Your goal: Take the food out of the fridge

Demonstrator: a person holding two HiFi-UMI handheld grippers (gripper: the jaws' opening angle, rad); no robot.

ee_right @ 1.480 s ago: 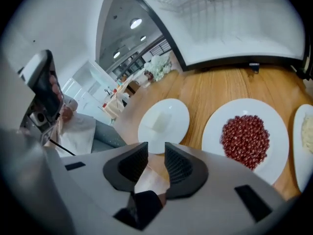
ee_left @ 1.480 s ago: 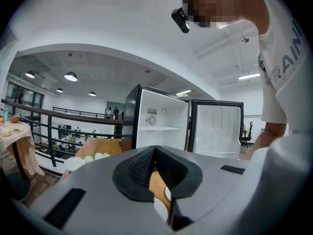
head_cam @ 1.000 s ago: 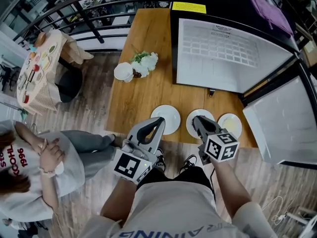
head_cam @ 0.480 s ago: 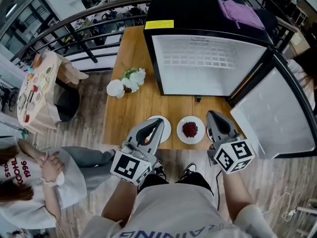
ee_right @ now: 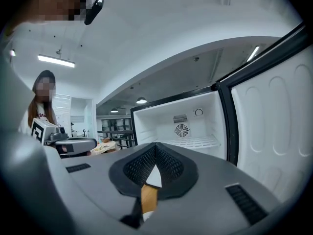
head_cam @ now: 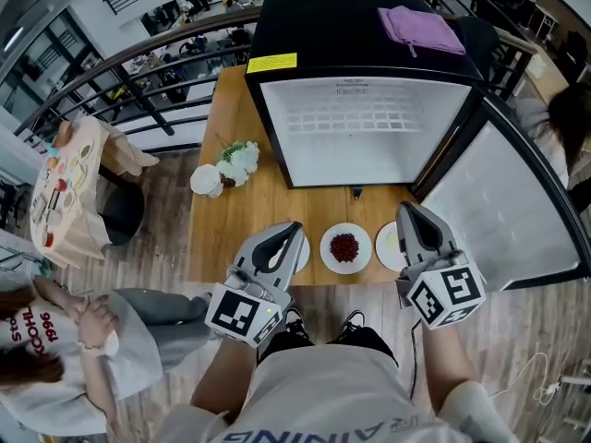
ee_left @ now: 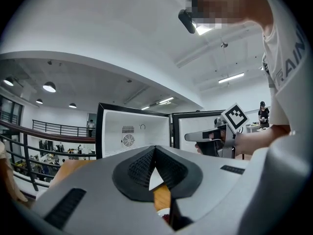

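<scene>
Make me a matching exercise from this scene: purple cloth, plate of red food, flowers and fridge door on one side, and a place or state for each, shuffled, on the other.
Column one:
1. purple cloth
2. plate of red food
3. flowers
4. fridge door

Column two:
A. swung open to the right
B. on top of the fridge
C. at the near edge of the table
D. farther back on the table, left of the fridge

Pairs: 1-B, 2-C, 3-D, 4-A

Brown wooden table showing smooth grain, boxy black fridge shining glossy, folded purple cloth looking matt.
</scene>
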